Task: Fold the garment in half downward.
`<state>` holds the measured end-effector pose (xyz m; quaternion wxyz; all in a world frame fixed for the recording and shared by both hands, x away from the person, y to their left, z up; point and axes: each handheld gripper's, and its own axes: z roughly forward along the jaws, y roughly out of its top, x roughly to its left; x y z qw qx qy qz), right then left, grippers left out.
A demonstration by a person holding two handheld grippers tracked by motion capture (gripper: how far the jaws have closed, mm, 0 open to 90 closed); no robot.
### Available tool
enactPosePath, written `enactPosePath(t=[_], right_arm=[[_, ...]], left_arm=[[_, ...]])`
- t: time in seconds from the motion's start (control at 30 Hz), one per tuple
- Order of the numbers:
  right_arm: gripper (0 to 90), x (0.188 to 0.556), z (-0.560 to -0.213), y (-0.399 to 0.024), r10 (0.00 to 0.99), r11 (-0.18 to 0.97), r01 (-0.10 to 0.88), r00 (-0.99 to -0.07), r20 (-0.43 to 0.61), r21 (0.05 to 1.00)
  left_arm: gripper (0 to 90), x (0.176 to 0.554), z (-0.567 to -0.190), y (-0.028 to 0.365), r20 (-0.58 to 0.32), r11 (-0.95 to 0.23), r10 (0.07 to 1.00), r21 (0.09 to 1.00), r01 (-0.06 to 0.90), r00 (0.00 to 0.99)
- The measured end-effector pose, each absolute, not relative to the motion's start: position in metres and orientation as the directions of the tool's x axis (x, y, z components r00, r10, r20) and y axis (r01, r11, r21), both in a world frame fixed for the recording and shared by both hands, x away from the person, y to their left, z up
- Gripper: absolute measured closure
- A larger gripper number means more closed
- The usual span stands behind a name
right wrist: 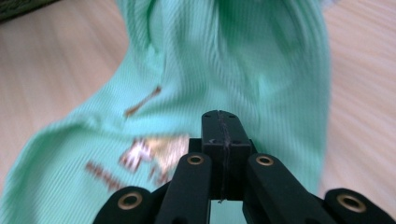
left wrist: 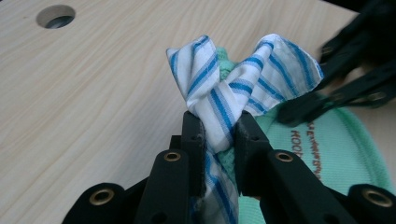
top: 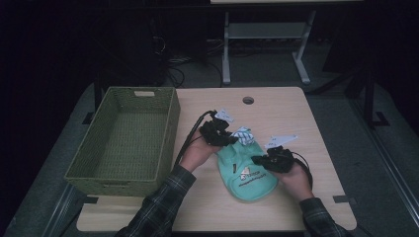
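You have two cloths here: one mint-green garment [top: 247,173] lying toward the table's [top: 316,148] near edge, right of center, and one blue-striped white cloth [top: 243,135] at its far end. Your left gripper [top: 221,134] has its jaws clamped on the striped cloth; your right gripper [top: 262,160] has its jaws pressed flat together, resting on the green garment. One green woven basket [top: 126,140] fills the table's left side, just beside your left hand. One round hole [top: 248,100] sits near the far edge. Bare tabletop lies toward the far-right corner.
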<state>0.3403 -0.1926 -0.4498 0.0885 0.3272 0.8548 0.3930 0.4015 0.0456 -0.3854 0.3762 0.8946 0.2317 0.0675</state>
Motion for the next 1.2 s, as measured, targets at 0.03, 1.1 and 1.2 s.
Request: enactPosePath(t=[0.03, 1.1, 1.2], right_arm=[[89.8, 0.336, -0.449, -0.196, 0.634, 0.472, 0.501, -0.765, 0.116, 0.725], [89.8, 0.301, -0.468, -0.212, 0.620, 0.525, 0.537, -0.773, 0.135, 0.660], [89.8, 0.301, -0.468, -0.211, 0.620, 0.526, 0.536, -0.773, 0.133, 0.660]], left_arm=[[76.3, 0.402, -0.386, 0.046, -0.045, -0.613, 0.469, 0.702, 0.362, 0.882], [75.3, 0.377, -0.384, 0.015, 0.035, -0.693, 0.411, 0.661, 0.287, 0.911], [74.9, 0.372, -0.388, 0.007, 0.034, -0.705, 0.397, 0.651, 0.281, 0.917]])
